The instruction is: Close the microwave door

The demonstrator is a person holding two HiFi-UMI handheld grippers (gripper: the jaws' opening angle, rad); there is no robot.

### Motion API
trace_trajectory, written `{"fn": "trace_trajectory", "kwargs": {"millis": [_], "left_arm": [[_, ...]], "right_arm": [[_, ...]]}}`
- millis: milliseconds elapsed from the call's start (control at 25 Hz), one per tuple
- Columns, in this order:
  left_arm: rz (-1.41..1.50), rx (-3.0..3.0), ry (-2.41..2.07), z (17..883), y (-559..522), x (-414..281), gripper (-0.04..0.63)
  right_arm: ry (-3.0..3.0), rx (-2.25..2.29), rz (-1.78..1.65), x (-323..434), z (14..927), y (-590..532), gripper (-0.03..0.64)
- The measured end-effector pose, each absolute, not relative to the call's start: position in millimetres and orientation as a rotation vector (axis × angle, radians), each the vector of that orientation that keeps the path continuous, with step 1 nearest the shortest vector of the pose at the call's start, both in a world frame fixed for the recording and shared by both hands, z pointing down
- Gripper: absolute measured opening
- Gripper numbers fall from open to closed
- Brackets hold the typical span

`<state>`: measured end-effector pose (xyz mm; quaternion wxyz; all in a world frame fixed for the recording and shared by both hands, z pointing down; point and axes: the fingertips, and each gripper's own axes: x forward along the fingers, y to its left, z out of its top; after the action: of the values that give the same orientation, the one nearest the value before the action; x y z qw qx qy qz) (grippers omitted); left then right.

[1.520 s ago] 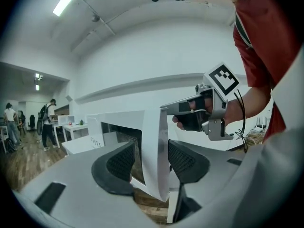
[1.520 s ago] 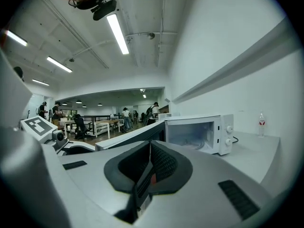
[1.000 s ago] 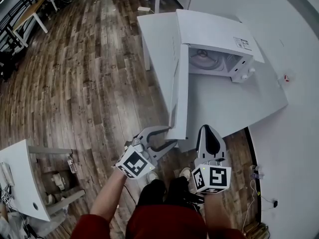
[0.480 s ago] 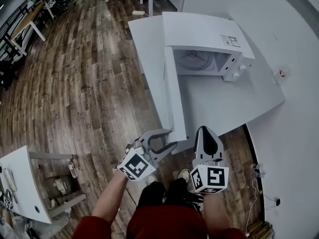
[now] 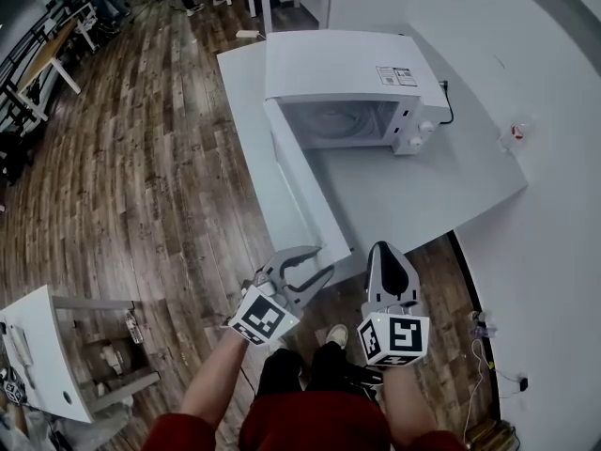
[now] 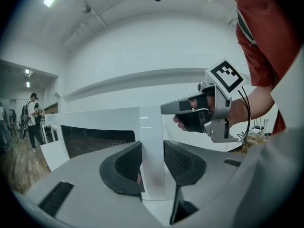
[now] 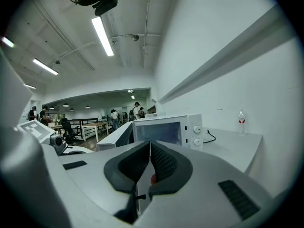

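Observation:
A white microwave (image 5: 347, 69) stands on the white table (image 5: 441, 195) with its door (image 5: 300, 191) swung wide open toward me. My left gripper (image 5: 315, 266) is at the door's free end. In the left gripper view its jaws (image 6: 152, 163) are closing, and the door's edge (image 6: 152, 127) fills the gap with both pads against it. My right gripper (image 5: 390, 252) hangs just right of the door end, shut and empty. In the right gripper view it (image 7: 150, 163) points toward the microwave (image 7: 164, 132).
A bottle (image 5: 516, 132) stands on the table near the white wall at the right. The power cord (image 5: 446, 101) runs behind the microwave. Wood floor lies to the left, with a small white table (image 5: 38, 336) at lower left. People and desks are far back.
The left jaws have narrowed onto the door's edge. Both grippers have moved with the door's free end, which looks swung slightly toward the microwave's front. The right gripper stays shut.

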<state>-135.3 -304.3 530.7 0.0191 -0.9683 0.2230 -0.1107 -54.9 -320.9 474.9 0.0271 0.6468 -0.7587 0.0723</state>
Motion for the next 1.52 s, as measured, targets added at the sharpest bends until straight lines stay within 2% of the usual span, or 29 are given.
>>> {"fn": "trace_trajectory", "kwargs": {"millis": [720, 1520], "left_arm": [[-0.314, -2.925, 1.141, 530.1, -345.8, -51.2, 0.153], [-0.181, -2.875, 1.292, 525.7, -404.6, 17.3, 0.152]], "right_arm": [[-2.414, 1.984, 0.178, 64.9, 463.0, -326.0, 0.029], [-2.397, 1.981, 0.154, 109.3, 474.4, -393.3, 0.029]]}}
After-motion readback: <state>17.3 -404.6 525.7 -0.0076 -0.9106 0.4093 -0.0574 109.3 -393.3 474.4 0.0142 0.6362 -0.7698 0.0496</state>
